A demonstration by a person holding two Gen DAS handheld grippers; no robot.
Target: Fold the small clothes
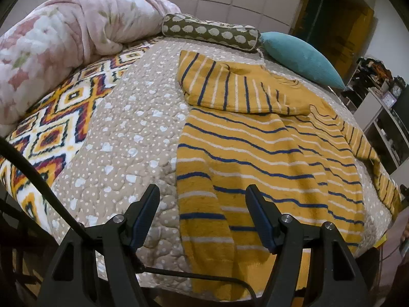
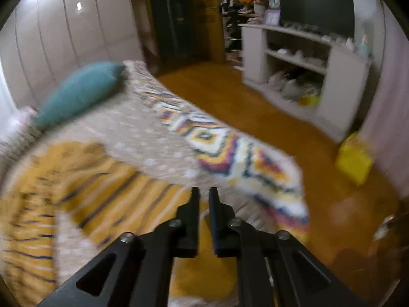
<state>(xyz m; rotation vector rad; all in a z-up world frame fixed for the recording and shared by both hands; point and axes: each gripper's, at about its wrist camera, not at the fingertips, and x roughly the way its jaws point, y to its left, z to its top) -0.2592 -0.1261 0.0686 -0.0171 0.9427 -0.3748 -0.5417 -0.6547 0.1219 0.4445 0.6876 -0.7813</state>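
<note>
A mustard-yellow sweater with blue and white stripes [image 1: 255,148] lies spread on the bed, its left sleeve folded across the chest and part of it doubled over near the hem. My left gripper [image 1: 203,192] is open and empty, hovering just above the sweater's lower left edge. In the blurred right wrist view the sweater [image 2: 84,194] lies at the lower left. My right gripper [image 2: 204,192] is nearly shut with a narrow gap between the fingers, holding nothing, above the sweater's right edge.
The bed has a beige dotted quilt [image 1: 122,133] and a patterned diamond blanket [image 1: 51,128]. A pink floral duvet [image 1: 64,41], a bolster [image 1: 209,32] and a teal pillow [image 1: 301,58] lie at the head. A shelf unit [image 2: 306,66] and a yellow bag [image 2: 354,161] stand across the wooden floor.
</note>
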